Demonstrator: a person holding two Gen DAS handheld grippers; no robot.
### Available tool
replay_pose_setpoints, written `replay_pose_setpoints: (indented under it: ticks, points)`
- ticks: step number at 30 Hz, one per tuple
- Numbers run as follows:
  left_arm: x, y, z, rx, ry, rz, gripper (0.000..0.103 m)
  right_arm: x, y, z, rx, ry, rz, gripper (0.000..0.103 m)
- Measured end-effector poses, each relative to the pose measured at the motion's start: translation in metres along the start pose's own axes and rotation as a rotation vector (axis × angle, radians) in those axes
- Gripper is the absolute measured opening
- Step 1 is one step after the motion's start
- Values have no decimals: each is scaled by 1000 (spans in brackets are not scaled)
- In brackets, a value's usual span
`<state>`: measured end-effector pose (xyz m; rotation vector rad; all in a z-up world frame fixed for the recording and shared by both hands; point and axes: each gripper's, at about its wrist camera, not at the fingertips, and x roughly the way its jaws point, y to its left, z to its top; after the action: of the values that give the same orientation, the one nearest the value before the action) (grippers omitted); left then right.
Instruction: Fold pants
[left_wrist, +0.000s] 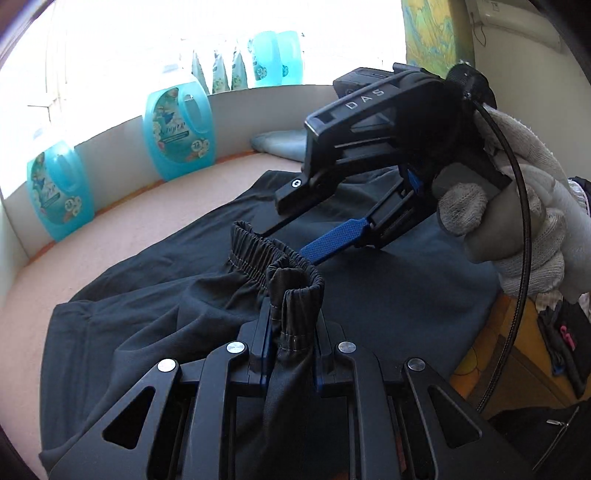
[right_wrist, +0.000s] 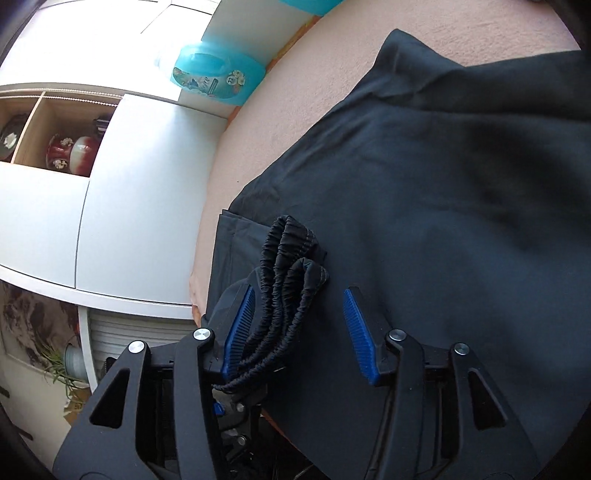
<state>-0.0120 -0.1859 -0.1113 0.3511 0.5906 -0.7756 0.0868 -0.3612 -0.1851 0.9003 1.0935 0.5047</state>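
Fold just laid: dark cotton pants (left_wrist: 369, 295) lie doubled on the pink bed (left_wrist: 110, 236); left tongs (left_wrist: 291, 354) clamped on gathered waistband (left_wrist: 295, 291); right tongs (right_wrist: 299, 332) apart, waistband loose against one pad; next, let go and smooth.

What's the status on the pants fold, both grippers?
Left gripper clamped on pants waistband. Right gripper open, waistband loose between its pads. Nothing in the way.

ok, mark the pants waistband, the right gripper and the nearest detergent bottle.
waistband (left_wrist: 295, 295), left wrist view, gathered elastic between the pads
right gripper (right_wrist: 299, 328), right wrist view, midway between fingertips
detergent bottle (left_wrist: 181, 129), left wrist view, label front
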Motion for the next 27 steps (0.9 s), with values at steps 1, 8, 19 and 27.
replay_pose_setpoints:
  ticks: [1, 8, 19, 27]
  points:
    - [-1, -3, -2, 14, -3, 6, 15, 5, 1, 1, 17, 10, 16, 60]
    - [0, -8, -7, 31, 4, 1, 15, 26, 25, -3, -53, 24, -119, 53]
    - [-60, 46, -27, -209, -16, -106, 32, -1, 67, -9, -235, -91, -197, 18]
    - [-99, 136, -55, -350, 5, 35, 33, -71, 54, 2, -213, -240, -308, 17]
